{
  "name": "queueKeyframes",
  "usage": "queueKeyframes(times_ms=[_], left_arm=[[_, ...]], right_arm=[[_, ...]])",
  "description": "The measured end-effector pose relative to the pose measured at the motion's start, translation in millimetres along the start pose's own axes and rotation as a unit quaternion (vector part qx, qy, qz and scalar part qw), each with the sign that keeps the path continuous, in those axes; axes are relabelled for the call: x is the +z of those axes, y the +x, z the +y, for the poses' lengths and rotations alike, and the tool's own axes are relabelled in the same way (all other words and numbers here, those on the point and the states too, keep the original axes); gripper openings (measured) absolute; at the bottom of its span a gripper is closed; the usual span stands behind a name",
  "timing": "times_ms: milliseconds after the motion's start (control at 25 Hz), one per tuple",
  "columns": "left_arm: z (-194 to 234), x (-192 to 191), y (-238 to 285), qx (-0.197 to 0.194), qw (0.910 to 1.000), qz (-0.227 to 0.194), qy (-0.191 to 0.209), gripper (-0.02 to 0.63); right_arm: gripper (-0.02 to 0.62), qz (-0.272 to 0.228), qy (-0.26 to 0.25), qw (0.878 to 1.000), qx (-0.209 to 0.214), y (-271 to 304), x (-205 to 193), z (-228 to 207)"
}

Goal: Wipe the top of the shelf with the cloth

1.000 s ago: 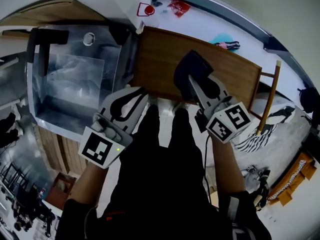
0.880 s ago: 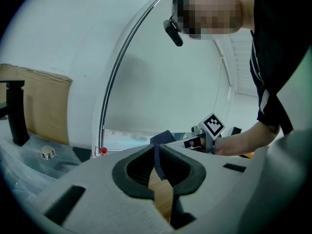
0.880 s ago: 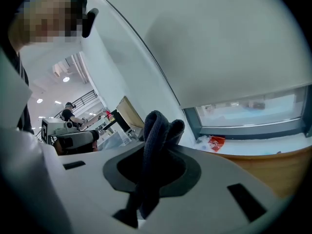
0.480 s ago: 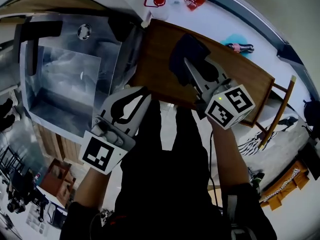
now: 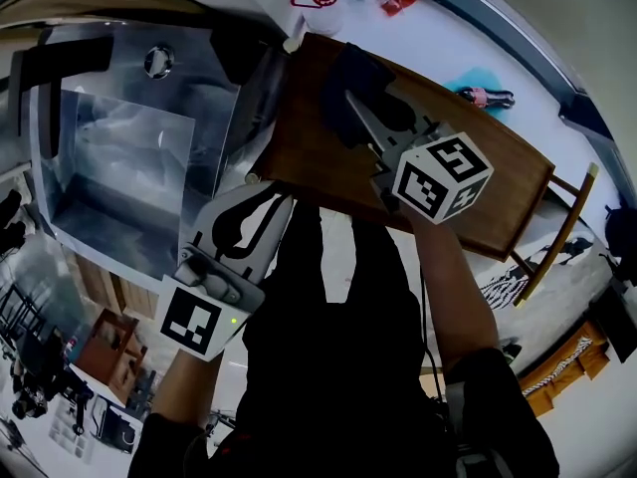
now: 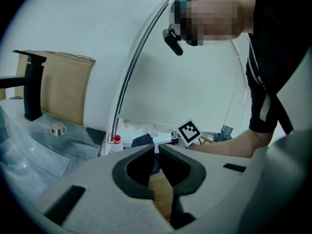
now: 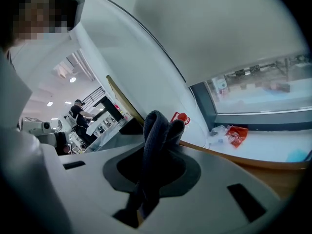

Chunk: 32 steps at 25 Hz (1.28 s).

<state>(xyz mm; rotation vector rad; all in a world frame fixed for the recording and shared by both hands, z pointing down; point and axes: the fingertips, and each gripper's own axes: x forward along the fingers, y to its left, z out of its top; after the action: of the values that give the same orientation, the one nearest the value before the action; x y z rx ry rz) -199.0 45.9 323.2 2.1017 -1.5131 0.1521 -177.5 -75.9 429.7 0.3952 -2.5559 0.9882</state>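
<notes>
The dark cloth [image 5: 343,68], pinched in our right gripper [image 5: 352,105], sits on the shelf [image 5: 478,182] top near its sink [image 5: 119,177] end; we should press it flat and sweep overlapping strokes; our left gripper [image 5: 267,199] hangs empty, jaws nearly together.

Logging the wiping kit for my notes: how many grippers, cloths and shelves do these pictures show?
Grippers: 2 (left gripper, jaws shut and empty; right gripper, jaws shut on the dark cloth)
Dark cloth: 1
Wooden shelf: 1
Total: 4
</notes>
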Motion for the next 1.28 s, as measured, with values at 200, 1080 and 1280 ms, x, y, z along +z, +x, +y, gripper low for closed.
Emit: queueKeyframes(times_ms=[200, 1080, 1280], left_arm=[[1, -9, 2, -0.003, 1.0000, -0.001, -0.009, 0.044], [10, -19, 0, -0.011, 0.9993, 0.002, -0.036, 0.044], [10, -18, 4, -0.013, 0.9992, 0.006, -0.038, 0.044]], right_arm=[[0.060, 0.015, -0.002, 1.000, 0.002, 20, -11, -5], [0.060, 0.053, 0.010, 0.997, -0.059, 60, -35, -39], [0.058, 0.053, 0.019, 0.996, -0.066, 57, -36, -44]])
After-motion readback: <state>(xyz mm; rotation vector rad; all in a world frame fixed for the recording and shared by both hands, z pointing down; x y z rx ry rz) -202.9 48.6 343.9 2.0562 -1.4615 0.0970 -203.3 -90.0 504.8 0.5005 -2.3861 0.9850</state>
